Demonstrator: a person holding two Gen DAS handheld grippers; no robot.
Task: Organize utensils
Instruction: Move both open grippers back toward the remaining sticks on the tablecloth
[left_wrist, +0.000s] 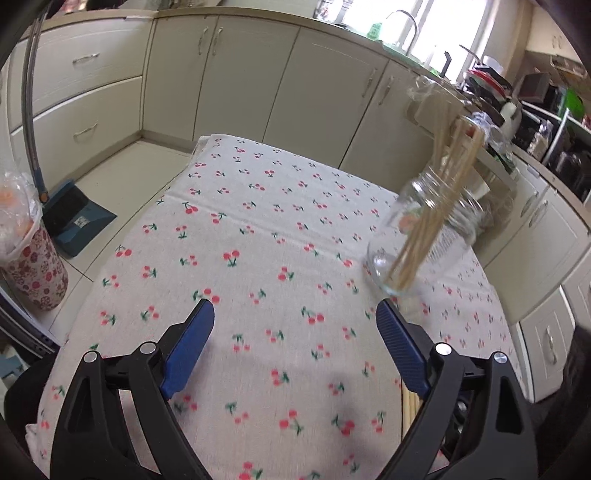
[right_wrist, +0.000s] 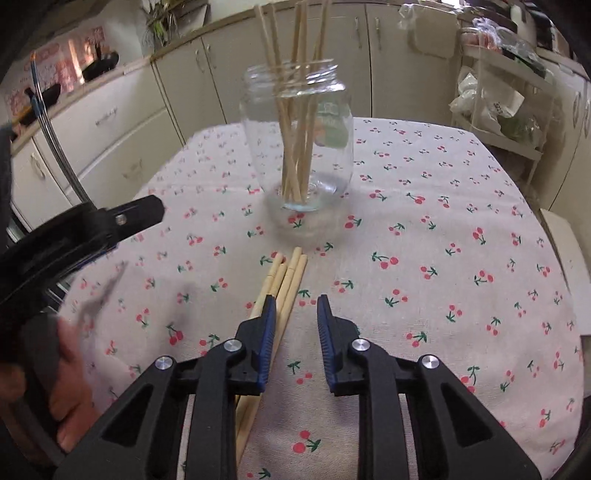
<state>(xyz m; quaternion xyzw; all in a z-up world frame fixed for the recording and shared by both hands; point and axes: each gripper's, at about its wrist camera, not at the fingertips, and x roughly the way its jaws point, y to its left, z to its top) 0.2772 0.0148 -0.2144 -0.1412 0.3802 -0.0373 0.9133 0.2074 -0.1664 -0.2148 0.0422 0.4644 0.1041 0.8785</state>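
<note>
Right gripper (right_wrist: 296, 306) hangs parted, nothing clamped, loose chopsticks (right_wrist: 286, 275) at its eleven o'clock; glass jar (right_wrist: 297, 144) of sticks at twelve; left gripper (left_wrist: 295, 314) gapes empty.

Clear glossy glass jar (right_wrist: 297, 144), pale matt wooden chopsticks (right_wrist: 284, 284) loose on the cloth, matt woven cherry-print tablecloth (right_wrist: 424, 229), matt black plastic gripper (right_wrist: 296, 310) arms, ribbed blue pads (right_wrist: 325, 325), shiny metal rivets (right_wrist: 232, 345), smooth cream cabinets (left_wrist: 236, 74).
</note>
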